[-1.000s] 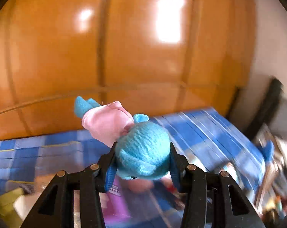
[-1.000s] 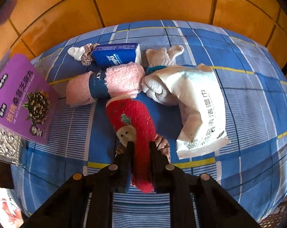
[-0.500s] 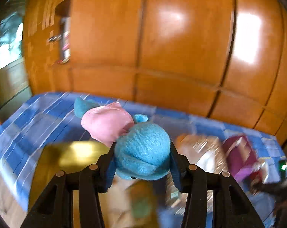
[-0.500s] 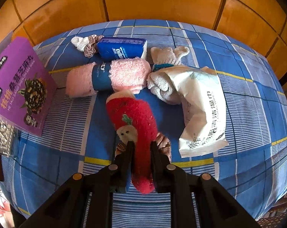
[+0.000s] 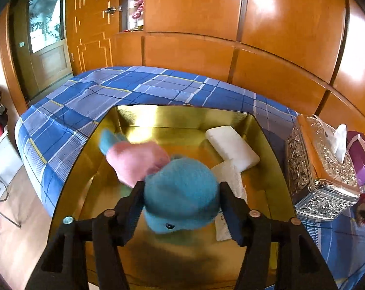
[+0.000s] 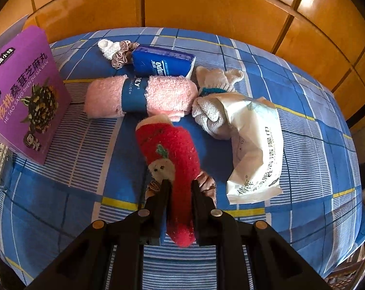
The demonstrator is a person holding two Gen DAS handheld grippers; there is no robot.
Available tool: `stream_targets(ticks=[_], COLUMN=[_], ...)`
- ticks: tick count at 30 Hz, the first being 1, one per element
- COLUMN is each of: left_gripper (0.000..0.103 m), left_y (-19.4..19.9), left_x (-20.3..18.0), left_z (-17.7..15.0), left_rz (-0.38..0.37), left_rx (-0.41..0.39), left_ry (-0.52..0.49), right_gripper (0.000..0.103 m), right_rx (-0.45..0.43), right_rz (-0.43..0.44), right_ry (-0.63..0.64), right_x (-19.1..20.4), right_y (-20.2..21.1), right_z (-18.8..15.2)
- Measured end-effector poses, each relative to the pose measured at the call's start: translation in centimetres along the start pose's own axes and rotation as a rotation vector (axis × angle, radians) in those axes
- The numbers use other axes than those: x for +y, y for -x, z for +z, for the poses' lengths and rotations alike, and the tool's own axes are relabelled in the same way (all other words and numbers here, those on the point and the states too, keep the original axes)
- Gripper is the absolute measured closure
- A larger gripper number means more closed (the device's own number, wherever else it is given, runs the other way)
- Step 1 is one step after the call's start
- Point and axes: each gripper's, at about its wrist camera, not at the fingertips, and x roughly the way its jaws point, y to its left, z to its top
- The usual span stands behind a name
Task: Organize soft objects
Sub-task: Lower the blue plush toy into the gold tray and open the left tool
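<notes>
Both my fingers are clamped: left (image 5: 181,203) on the blue plush (image 5: 180,193), gold tray (image 5: 182,118) directly below and ahead; right (image 6: 180,188) on the red sock (image 6: 172,154), lengthwise between them.

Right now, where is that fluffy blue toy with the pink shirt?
In the left wrist view, the blue plush toy is clamped in the left gripper, above the gold tray, left of the white folded cloths.

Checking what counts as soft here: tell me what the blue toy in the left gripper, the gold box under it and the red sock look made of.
Blue toy: fuzzy plush, matte nap, dented between the pads.
Gold box: seemingly foil-faced card or metal; glossy, mirror-like walls.
Red sock: fluffy knit, seemingly chenille; loose fibres catch light.
</notes>
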Motion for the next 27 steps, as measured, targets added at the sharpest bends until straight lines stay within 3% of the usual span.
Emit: stream_targets(ticks=[14, 18, 27], left_gripper=[0.025, 0.012, 0.0], left_y=[3.4, 4.0, 4.0], left_x=[-0.9, -0.9, -0.5], left_z=[-0.3, -0.8, -1.5], left_rz=[-0.027, -0.024, -0.027], left_rx=[-0.07, -0.073, -0.055], left_ry=[-0.059, -0.059, -0.043], right_gripper=[0.088, 0.088, 0.088], right_rx=[0.0, 0.0, -0.014], right_rz=[0.001, 0.002, -0.004], right_ry=[-0.005, -0.006, -0.008], right_x=[0.0, -0.1, 0.0], right_y=[0.0, 0.0, 0.3], right_z=[-0.1, -0.1, 0.0])
